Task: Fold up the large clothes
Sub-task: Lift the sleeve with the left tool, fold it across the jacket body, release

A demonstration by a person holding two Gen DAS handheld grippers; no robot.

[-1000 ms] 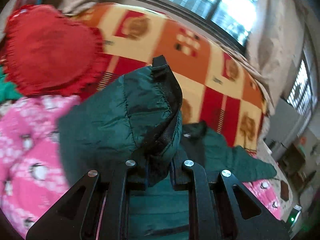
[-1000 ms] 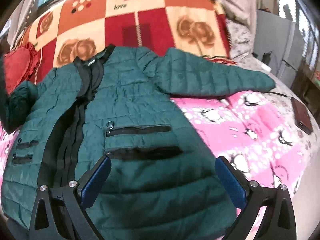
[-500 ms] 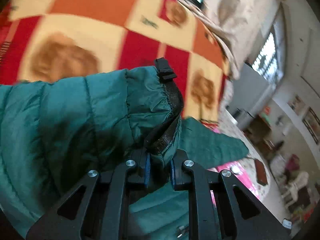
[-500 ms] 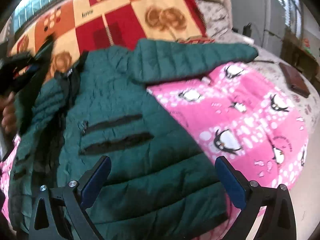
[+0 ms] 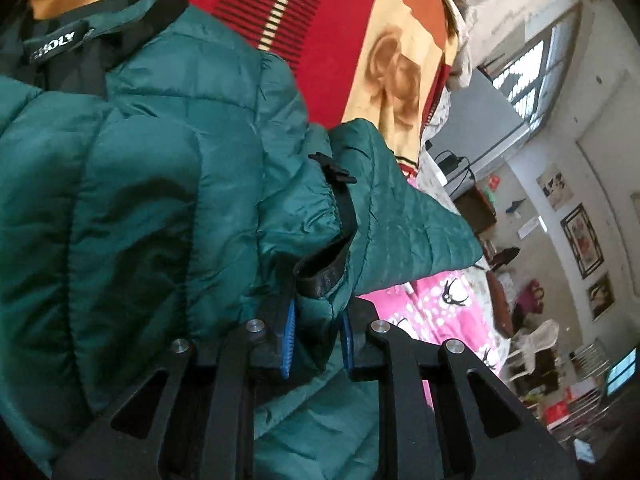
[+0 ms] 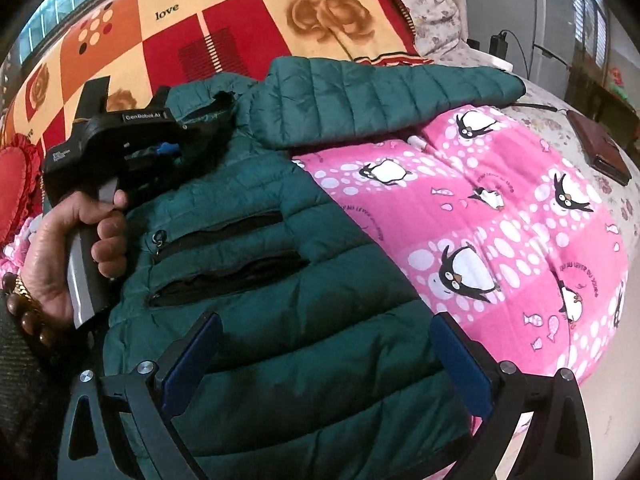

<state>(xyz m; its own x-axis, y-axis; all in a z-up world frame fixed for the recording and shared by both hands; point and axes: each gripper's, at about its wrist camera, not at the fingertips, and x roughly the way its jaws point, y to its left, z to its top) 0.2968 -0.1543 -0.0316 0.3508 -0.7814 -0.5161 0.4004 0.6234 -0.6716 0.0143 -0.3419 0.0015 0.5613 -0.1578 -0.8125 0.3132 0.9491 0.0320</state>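
Two blankets cover the bed: pink penguin blanket in front, red/orange check blanket behind. On them we see the green puffer jacket, front up, spread across both. One sleeve lies straight out to the right. The other is doubled over the chest, its cuff between the left gripper pads. Those jaws have just been opening, w/ puffy fabric filling the narrow gap and touching both pads. A hand grips its handle. Right gripper hangs over the hem area, jaws spread wide, clamping nothing. Two chest pockets gape, but insides are dark and we can't tell the contents. Red heart cushion is cut off at the left edge. Dark flat item far right: can't tell what it is.
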